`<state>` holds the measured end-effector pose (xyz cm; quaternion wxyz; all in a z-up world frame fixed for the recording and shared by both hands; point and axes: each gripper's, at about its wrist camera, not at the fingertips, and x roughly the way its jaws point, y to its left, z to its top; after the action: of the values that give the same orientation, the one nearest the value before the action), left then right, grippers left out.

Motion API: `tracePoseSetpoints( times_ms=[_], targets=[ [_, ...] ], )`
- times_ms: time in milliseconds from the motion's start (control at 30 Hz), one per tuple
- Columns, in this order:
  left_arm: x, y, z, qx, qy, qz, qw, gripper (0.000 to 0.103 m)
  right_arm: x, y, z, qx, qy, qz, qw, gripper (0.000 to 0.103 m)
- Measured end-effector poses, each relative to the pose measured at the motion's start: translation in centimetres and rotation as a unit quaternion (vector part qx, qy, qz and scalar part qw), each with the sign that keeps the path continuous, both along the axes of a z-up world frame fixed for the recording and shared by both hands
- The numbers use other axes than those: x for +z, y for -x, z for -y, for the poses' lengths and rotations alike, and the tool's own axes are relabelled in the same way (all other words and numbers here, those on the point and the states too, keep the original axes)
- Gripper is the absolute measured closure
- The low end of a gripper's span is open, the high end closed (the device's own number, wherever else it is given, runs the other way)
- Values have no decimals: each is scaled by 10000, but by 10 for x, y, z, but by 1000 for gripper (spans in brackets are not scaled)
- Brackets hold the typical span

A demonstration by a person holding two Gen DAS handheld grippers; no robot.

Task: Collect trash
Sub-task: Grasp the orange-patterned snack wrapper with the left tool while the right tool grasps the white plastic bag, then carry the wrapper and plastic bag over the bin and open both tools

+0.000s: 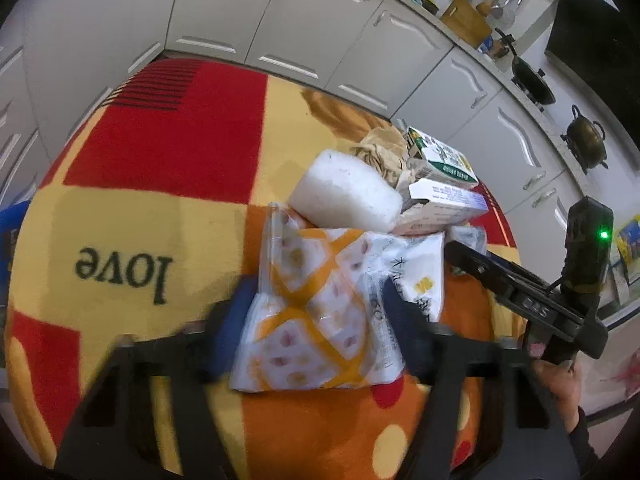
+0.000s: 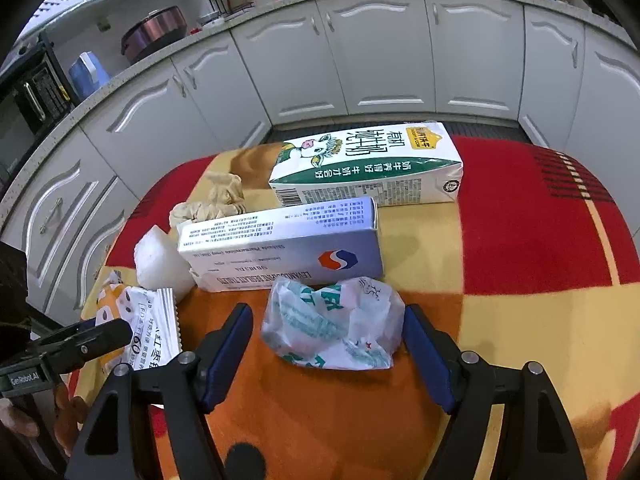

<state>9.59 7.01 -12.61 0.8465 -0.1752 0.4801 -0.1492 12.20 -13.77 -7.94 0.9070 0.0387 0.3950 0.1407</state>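
Note:
A pile of trash lies on a red, yellow and orange blanket (image 1: 160,168). My left gripper (image 1: 317,285) has its blue pads against both side edges of an orange-and-white snack wrapper (image 1: 312,320), which lies flat. Behind the wrapper are a white foam block (image 1: 346,192), crumpled brown paper (image 1: 384,148), a milk carton (image 2: 368,164) and a silver-blue medicine box (image 2: 280,248). My right gripper (image 2: 328,309) straddles a crumpled white-and-green plastic bag (image 2: 332,324). Its right pad is at the bag's edge and a small gap shows at the left pad.
White kitchen cabinets (image 2: 380,52) curve around behind the blanket, with pots and utensils on the counter above. The two grippers work side by side, a hand's width apart. A hand (image 1: 560,384) holds the right gripper at the left wrist view's right edge.

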Motion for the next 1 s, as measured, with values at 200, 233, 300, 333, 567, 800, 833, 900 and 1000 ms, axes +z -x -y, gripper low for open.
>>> tracePoseSetpoints(
  times_ms=[200,233,300,333,567,800,833,900,1000],
  targets=[
    [14,14,2,-148,86,99,9998,66,3,17,5,121,48,95,9999,80],
    [17,16,3,-180,93,125,9997,66,5,23,6,144,56,152,9998,80],
    [26,25,4,-265,72,242,9993,67,10,35,10,184,77,259,9995,80],
    [31,30,6,-303,40,311,9990,68,14,41,12,193,82,305,9993,80],
    [62,47,29,-551,19,636,9965,68,35,78,35,123,-13,556,9984,80],
    [74,50,64,-747,13,715,9946,68,47,107,63,-104,39,687,9976,80],
    [75,50,68,-766,-4,717,9945,68,48,110,69,-158,50,697,9974,80],
    [77,50,80,-834,-24,724,9939,68,48,116,79,-251,66,704,9972,80],
    [79,50,99,-959,-84,768,9924,68,47,125,97,-399,104,703,9967,80]
  ],
)
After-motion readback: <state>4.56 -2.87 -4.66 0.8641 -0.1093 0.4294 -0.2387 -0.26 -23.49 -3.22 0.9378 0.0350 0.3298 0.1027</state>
